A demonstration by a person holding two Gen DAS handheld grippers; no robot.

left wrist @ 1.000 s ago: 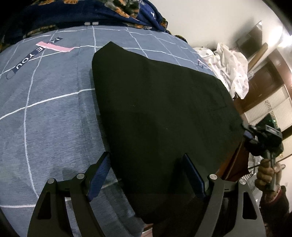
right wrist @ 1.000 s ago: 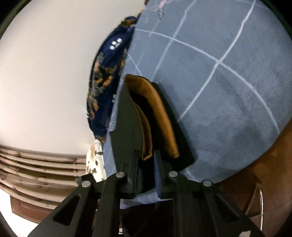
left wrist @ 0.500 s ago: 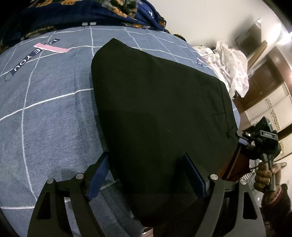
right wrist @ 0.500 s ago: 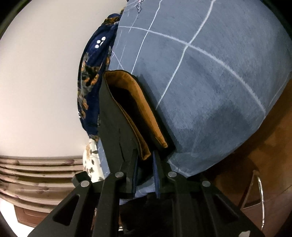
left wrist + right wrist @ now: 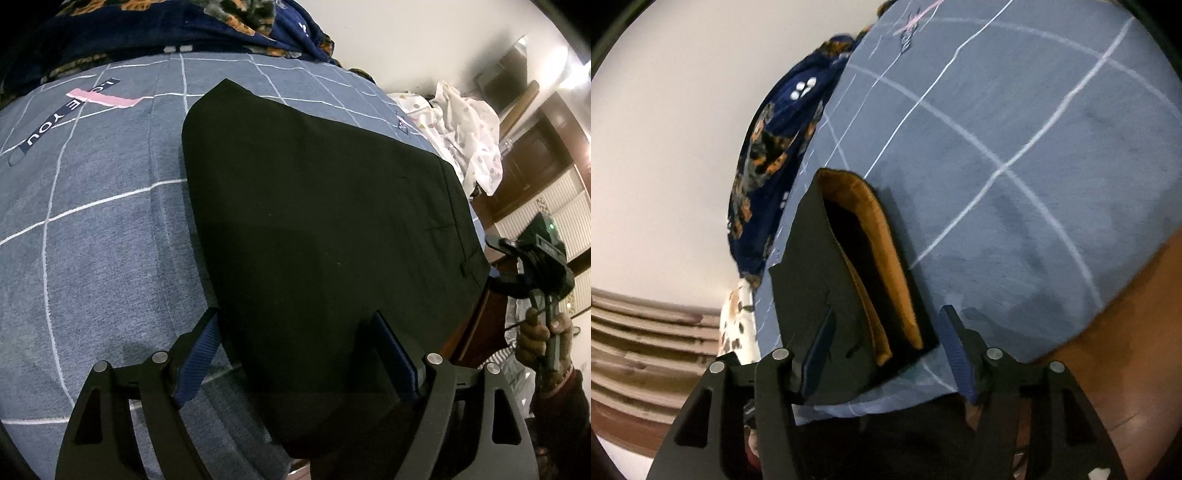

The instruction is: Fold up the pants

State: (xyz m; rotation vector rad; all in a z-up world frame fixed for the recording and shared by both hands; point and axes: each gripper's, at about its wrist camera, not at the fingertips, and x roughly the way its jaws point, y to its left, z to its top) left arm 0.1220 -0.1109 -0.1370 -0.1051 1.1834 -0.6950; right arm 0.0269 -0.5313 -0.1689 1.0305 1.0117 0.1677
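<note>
Because the pants (image 5: 325, 229) are a soft, thin black cloth with no stiffness of their own, they will likely drape and sag wherever they are lifted, and the stacked layers may slide over one another. They lie flat on the blue checked bed (image 5: 92, 221), already doubled into a broad slab. Seen from the left wrist, their long axis runs from a rounded end at the far left, near the pink strip (image 5: 103, 98), across to the waistband at the right, by the bed's edge.

At the near left, the left gripper (image 5: 299, 354) hangs over the near edge of the pants with its jaws spread wide and nothing pinched; one pad sits off the cloth, the other above it. A grip here would probably need to catch every layer at the edge, not only the top one.

Further right, the waistband end shows belt loops and a pocket seam. It is thicker and firmer there, so it looks the surest place to take hold. At the far right, the right gripper (image 5: 517, 266) sits at that end in a hand (image 5: 543, 339). From its own camera, its jaws have just been opening; the tan-lined waistband (image 5: 886, 266) lies between the pads, and they no longer press it.
</note>
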